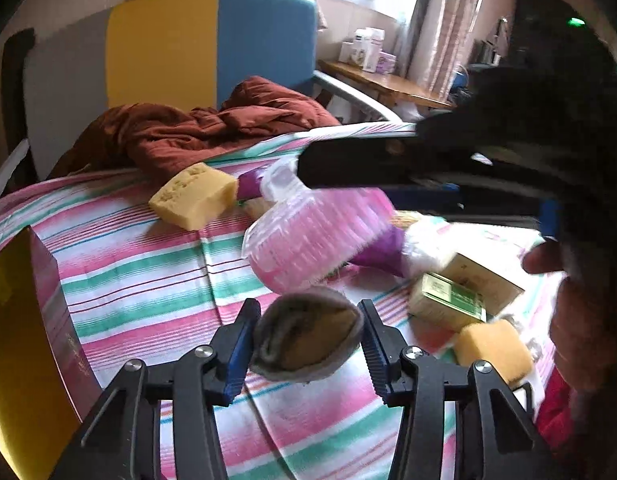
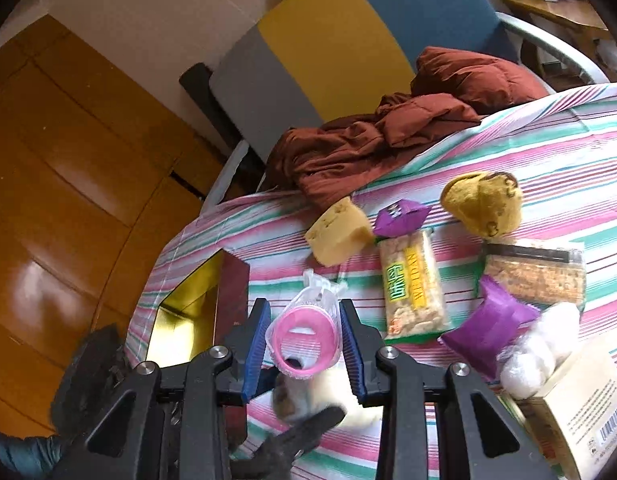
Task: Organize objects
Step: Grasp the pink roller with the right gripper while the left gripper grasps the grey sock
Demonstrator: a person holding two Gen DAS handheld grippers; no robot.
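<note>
My left gripper [image 1: 306,342] is shut on a rolled grey-brown sock [image 1: 306,340] and holds it above the striped bedsheet [image 1: 148,280]. My right gripper [image 2: 304,344] is shut on a pink plastic-wrapped roll [image 2: 304,336]; in the left wrist view the roll [image 1: 312,236] hangs under the right gripper's black fingers [image 1: 356,164]. On the sheet lie a yellow sponge [image 2: 338,230], purple packets [image 2: 400,218], a snack bar pack [image 2: 414,288], a mustard sock ball [image 2: 484,204] and a cream box [image 2: 580,412]. A dark red box with gold lining [image 2: 196,312] stands open at the left.
A rust-brown quilted jacket [image 2: 372,140] lies at the bed's far edge before a grey, yellow and blue headboard [image 2: 332,44]. Another sponge [image 1: 492,348] and a green-labelled box [image 1: 448,300] lie at the right. Wooden floor [image 2: 68,200] is left of the bed.
</note>
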